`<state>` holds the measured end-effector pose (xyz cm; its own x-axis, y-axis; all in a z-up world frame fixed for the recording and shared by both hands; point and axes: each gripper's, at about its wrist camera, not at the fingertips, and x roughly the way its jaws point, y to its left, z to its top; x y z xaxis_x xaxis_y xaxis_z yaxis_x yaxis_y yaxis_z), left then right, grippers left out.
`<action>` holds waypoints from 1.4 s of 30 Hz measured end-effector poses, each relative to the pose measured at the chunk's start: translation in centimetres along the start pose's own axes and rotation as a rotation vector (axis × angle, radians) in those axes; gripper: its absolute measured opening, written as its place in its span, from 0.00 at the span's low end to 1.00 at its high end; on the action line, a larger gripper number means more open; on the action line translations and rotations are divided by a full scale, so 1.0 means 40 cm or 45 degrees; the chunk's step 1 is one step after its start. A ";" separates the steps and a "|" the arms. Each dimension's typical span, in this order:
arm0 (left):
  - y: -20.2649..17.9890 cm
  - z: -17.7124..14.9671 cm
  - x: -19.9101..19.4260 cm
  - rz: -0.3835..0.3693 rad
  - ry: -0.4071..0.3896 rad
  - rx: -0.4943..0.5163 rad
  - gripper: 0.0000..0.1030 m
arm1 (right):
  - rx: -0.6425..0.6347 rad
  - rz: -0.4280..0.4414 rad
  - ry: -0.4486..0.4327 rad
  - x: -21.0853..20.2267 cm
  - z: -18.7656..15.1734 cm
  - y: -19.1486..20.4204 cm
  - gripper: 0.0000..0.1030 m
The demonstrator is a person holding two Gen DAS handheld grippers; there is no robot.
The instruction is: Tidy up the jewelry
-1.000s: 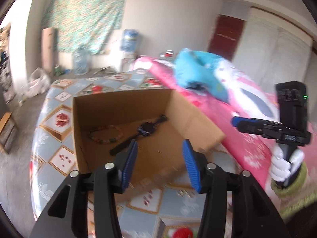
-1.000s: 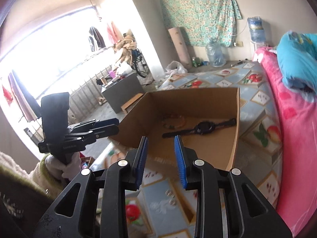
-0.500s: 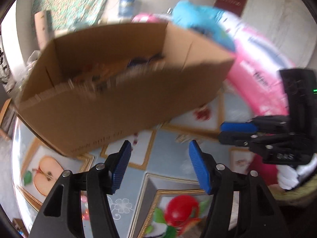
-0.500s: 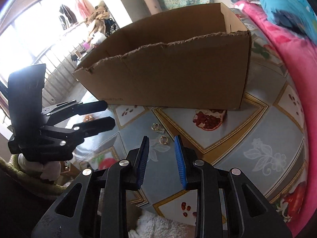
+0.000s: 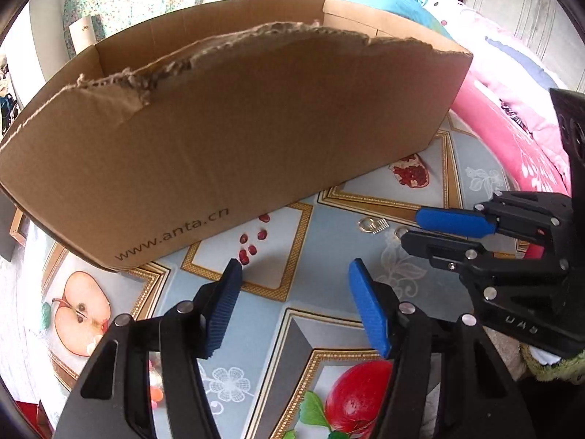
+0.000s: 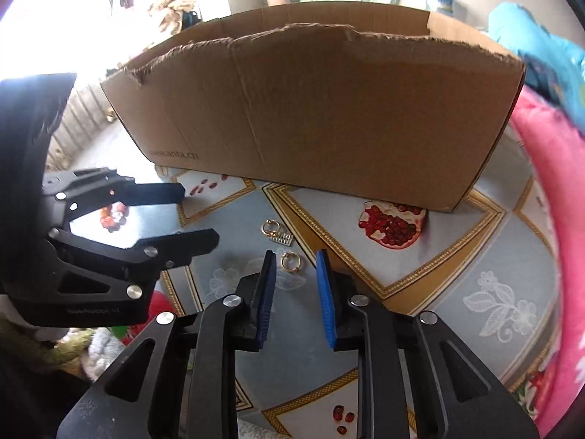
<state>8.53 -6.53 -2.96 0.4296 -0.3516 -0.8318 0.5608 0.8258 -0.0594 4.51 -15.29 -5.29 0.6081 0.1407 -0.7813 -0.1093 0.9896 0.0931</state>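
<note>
A gold ring point(image 6: 290, 261) lies on the fruit-print tablecloth point(image 6: 457, 267), right between the tips of my right gripper point(image 6: 296, 258). Its jaws are closing, and the pads stand clear of the ring. A second gold ring point(image 6: 270, 227) with a small silver comb-like piece point(image 6: 284, 237) lies just beyond. In the left wrist view both pieces point(image 5: 371, 225) sit ahead and to the right, by the right gripper point(image 5: 413, 228). My left gripper point(image 5: 294, 270) hovers open and empty over the cloth. The cardboard box point(image 5: 237, 139) point(image 6: 329, 109) stands behind, its inside hidden.
Pink bedding point(image 6: 548, 219) point(image 5: 512, 139) borders the table on the right, with a blue pillow point(image 6: 530, 36) above it. Red beads point(image 6: 113, 216) lie on the cloth behind the left gripper point(image 6: 199, 214). The box wall closes off the far side.
Both grippers have dropped from above the box to the cloth in front of it. The watch and bracelet inside the box are now out of sight. The right jaws have narrowed.
</note>
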 end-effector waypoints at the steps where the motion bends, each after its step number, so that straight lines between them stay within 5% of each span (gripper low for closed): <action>1: 0.000 0.000 -0.001 0.000 -0.001 -0.002 0.57 | 0.000 -0.010 0.001 0.003 -0.004 0.000 0.18; 19: 0.010 -0.005 -0.013 -0.002 -0.011 -0.011 0.58 | -0.052 -0.126 -0.040 0.055 0.019 0.076 0.09; 34: -0.060 0.022 -0.006 -0.071 -0.082 0.089 0.58 | 0.045 -0.126 -0.049 0.048 0.004 0.003 0.08; 42: -0.099 0.042 0.020 -0.062 -0.087 0.146 0.32 | 0.082 -0.092 -0.038 0.064 0.008 -0.035 0.08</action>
<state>7.85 -10.82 -2.45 0.4450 -0.4221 -0.7898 0.6578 0.7525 -0.0316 6.48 -16.29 -7.24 0.6357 0.0689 -0.7688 -0.0144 0.9969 0.0774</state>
